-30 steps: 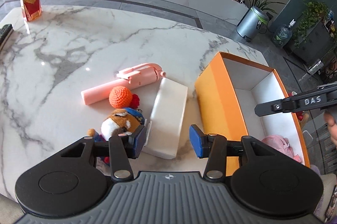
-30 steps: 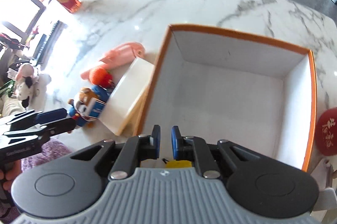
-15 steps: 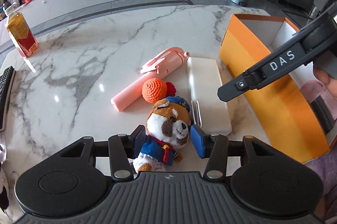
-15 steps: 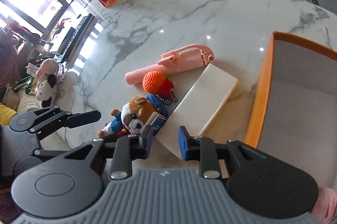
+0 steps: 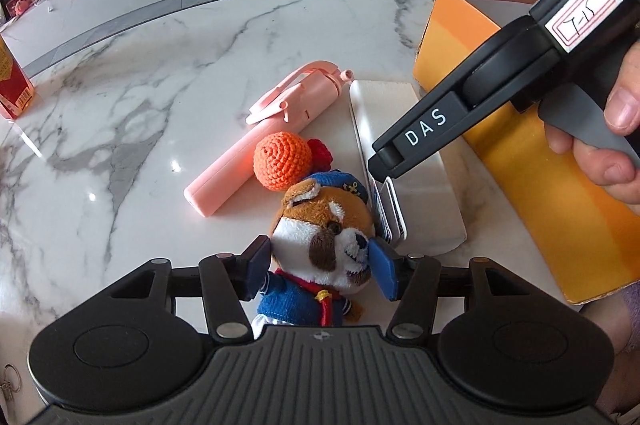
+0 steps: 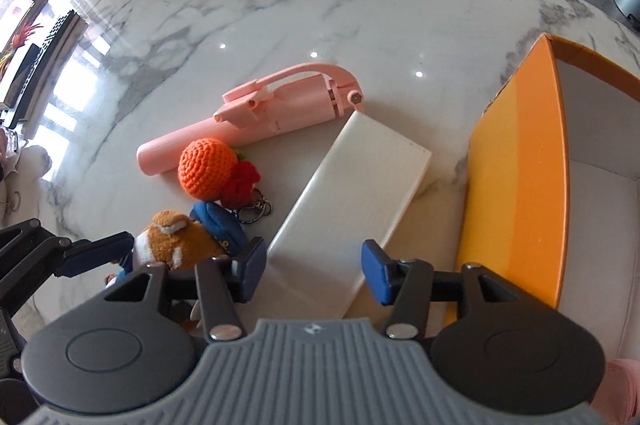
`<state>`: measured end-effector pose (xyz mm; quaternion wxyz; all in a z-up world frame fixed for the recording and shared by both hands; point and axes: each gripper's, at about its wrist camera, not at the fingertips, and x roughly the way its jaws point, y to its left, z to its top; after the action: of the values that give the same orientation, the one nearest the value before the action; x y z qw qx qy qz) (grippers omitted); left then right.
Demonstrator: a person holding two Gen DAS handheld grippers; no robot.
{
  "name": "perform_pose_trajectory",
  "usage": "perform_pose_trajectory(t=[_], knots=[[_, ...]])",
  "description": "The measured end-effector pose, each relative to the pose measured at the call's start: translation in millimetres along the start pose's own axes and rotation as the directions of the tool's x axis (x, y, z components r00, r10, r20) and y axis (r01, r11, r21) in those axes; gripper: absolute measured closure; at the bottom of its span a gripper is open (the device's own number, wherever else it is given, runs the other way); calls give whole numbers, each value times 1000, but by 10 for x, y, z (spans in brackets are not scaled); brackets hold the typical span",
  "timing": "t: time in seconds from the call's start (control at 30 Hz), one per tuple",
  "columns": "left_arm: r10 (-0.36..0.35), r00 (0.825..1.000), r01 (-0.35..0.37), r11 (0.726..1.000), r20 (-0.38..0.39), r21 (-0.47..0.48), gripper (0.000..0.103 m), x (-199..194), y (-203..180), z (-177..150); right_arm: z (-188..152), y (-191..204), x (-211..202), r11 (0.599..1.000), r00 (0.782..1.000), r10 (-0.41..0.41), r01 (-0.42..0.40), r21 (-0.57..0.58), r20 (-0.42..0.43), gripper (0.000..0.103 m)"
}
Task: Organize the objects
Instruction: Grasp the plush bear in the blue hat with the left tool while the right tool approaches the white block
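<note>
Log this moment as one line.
left gripper: opening around plush dog | right gripper: opening over white box

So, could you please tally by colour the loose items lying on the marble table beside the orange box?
Pink: 1, selfie stick
Orange: 1, crochet ball keychain
White: 1, power bank
Brown and blue: 1, plush dog
Total: 4

Both grippers (image 5: pixel 320 271) (image 6: pixel 314 275) down-tilted, jaws opening

Bare marble table (image 6: pixel 360 5) lies open beyond the pink stick (image 6: pixel 256 117); the orange box (image 6: pixel 516 185) walls the right.
</note>
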<state>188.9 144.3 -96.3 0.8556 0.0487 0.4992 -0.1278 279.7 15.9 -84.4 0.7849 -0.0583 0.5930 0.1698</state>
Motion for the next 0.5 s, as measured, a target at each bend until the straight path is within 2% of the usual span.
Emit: perform_pose_trajectory(t=[0.13, 0.27, 0.37, 0.5], knots=[[-6, 1000, 6, 999, -18, -42, 34, 54, 53, -1, 22, -11, 32, 999, 999, -34, 34, -1, -14, 39], [33, 999, -35, 997, -38, -65, 34, 65, 82, -32, 2, 5, 128, 996, 995, -88, 87, -21, -39, 29], [32, 999, -35, 995, -34, -94, 34, 42, 125, -66, -16, 49, 138, 993, 994, -110, 109, -33, -28, 29], [36, 999, -41, 989, -36, -142, 34, 14, 168, -103, -56, 113, 111, 993, 996, -90, 88, -80, -24, 32]])
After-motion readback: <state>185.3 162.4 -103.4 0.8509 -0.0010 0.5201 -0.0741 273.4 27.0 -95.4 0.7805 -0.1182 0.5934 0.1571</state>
